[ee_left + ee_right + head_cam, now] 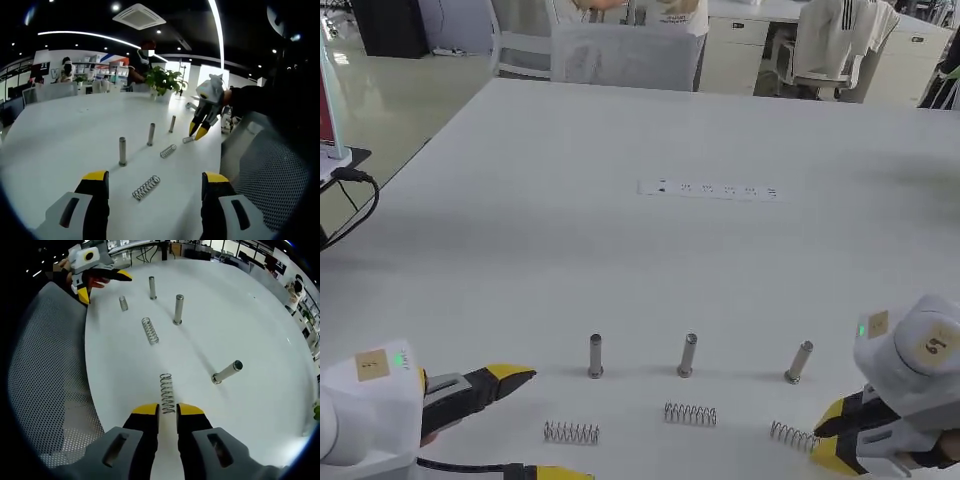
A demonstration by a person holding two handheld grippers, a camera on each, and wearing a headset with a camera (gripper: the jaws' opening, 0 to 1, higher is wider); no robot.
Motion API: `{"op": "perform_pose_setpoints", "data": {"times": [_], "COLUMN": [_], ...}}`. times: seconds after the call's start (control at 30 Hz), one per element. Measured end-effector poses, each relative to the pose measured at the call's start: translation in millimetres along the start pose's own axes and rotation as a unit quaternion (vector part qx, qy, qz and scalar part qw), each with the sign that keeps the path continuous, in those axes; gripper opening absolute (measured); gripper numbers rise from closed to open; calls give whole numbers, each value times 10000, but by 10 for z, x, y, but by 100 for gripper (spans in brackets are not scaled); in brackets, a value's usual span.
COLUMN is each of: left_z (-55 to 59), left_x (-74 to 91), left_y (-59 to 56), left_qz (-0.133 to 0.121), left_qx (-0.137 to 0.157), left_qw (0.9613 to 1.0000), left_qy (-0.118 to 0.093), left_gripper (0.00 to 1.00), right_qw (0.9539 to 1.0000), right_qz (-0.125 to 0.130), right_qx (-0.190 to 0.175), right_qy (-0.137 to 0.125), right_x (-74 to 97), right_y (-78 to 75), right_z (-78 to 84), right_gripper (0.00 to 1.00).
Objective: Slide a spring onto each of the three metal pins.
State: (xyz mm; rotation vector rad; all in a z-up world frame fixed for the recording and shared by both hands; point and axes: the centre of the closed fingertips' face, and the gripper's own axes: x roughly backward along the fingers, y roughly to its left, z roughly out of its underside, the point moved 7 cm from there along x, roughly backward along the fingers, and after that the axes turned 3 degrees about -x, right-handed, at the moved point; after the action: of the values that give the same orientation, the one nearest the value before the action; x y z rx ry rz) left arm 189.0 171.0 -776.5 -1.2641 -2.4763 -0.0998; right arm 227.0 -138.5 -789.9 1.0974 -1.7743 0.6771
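In the head view, three short, smooth grey metal pins stand upright in a row on the matte white table [650,250]: the left pin [595,356], middle pin [688,355] and right pin [799,362]. A thin coiled wire spring lies flat on the near side of each. The yellow-tipped right gripper [822,440] has its tips at the outer end of the right spring [790,434]. The left gripper [548,424] sits just beside the left spring [571,432].

In the left gripper view, the jaws are spread wide and hold nothing. The left spring [146,187] lies just ahead between them, its long axis slanting away to the right. The left pin [122,151] stands ahead and slightly left.

In the right gripper view, the jaws are drawn almost together on either side of the near end of the right spring [166,390], whose long axis runs straight ahead in line with them. I cannot tell whether they already press the coils. The right pin [226,372] is close by, ahead and to the right. The right gripper looks best placed for the first spring. That spring would have to be tipped upright over the pin's top, and its open coils could squash or flick free.
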Motion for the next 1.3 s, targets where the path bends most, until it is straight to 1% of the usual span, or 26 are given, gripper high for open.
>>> {"op": "perform_pose_setpoints", "data": {"times": [0.03,0.13,0.53,0.8,0.93,1.3], "left_z": [2,10,-3,-23,-36,-66], "left_x": [0,-1,-2,11,20,26], "left_y": [1,4,8,6,-7,-27], "left_qz": [3,5,6,5,16,64], "left_qx": [7,13,6,-26,-47,-102], "left_qw": [10000,10000,10000,10000,10000,9999], "left_qy": [-1,-10,-19,-46,-44,-29], "left_gripper": [72,71,71,70,70,68], "right_qw": [10000,10000,9996,9992,9992,9998], "right_qz": [-1,-46,4,29,70,86], "right_qx": [13,12,212,330,343,187], "right_qy": [36,32,169,207,173,34], "right_x": [-3,-8,-42,-42,-43,-16], "right_y": [3,10,4,18,21,21], "right_z": [6,7,7,-3,-5,-21], "right_gripper": [12,11,9,9,9,8]}}
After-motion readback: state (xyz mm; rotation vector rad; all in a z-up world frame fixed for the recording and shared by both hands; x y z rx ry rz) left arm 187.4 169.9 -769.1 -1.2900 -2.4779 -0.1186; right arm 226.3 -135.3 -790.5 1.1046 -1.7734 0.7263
